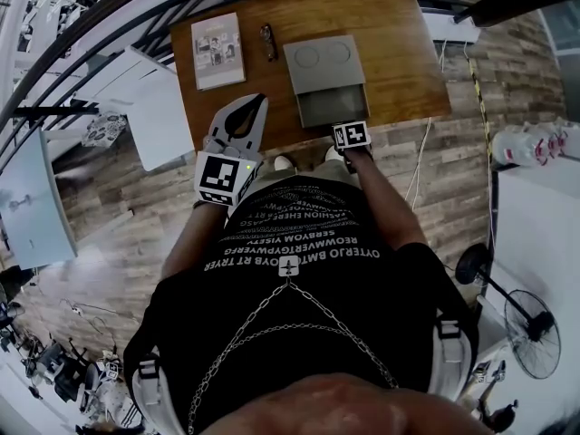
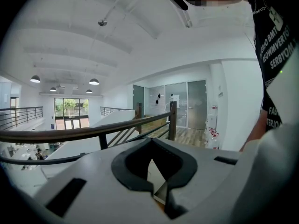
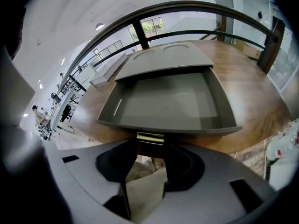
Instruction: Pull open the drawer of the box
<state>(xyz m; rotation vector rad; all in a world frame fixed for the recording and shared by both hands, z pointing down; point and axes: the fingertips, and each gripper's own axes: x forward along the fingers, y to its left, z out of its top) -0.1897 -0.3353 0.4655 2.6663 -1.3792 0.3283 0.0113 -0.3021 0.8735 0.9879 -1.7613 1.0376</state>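
A grey box stands on the wooden table, and its drawer is slid out toward me and empty. In the right gripper view the drawer fills the middle, under the box top. A brass-coloured drawer handle sits between the tips of my right gripper, and the pads close on its two ends. That right gripper is at the table's front edge. My left gripper is raised left of the box, tips together, holding nothing. The left gripper points up at a railing and the ceiling.
A book and a pair of glasses lie on the table left of the box. A dark railing runs behind the table. A white desk stands at the left, a floor fan at the right.
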